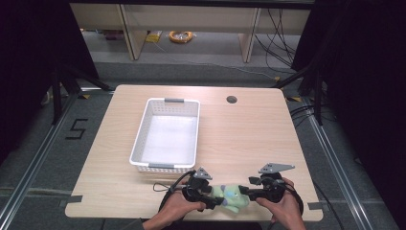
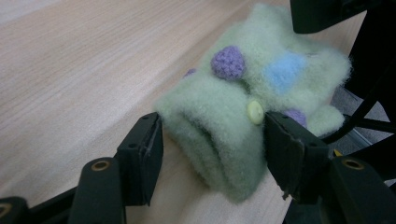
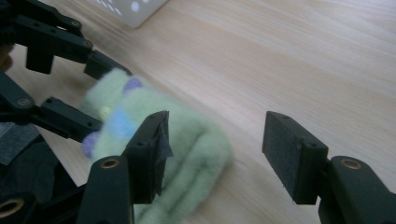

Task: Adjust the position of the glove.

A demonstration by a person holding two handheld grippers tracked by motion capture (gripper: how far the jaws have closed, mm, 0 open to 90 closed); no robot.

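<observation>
High view: the person's two hands hold the grippers at the near edge of the table [image 1: 268,129], one at each end of a small green woolly mitten [image 1: 231,196] lying flat on the wood. A white basket [image 1: 143,125] stands empty farther in, left of centre and well apart from the mitten.

Left gripper [image 2: 212,140]: jaws about two-thirds open, straddling the cuff end of the mitten [image 2: 243,107]. One pad sits against the fabric by the small button; the other looks just at the edge of the wool. Firm pinch not confirmed.

Right gripper [image 3: 215,140]: jaws roughly two-thirds open. The mitten [image 3: 187,154] lies by one pad and partly in the gap; the other pad stands clear over bare table. Nothing held.

Step in hand, as judged: taking hold of the mitten at both ends. Next move calls for shifting the right gripper sideways to centre the wool, closing both fully, then lifting toward the basket.
</observation>
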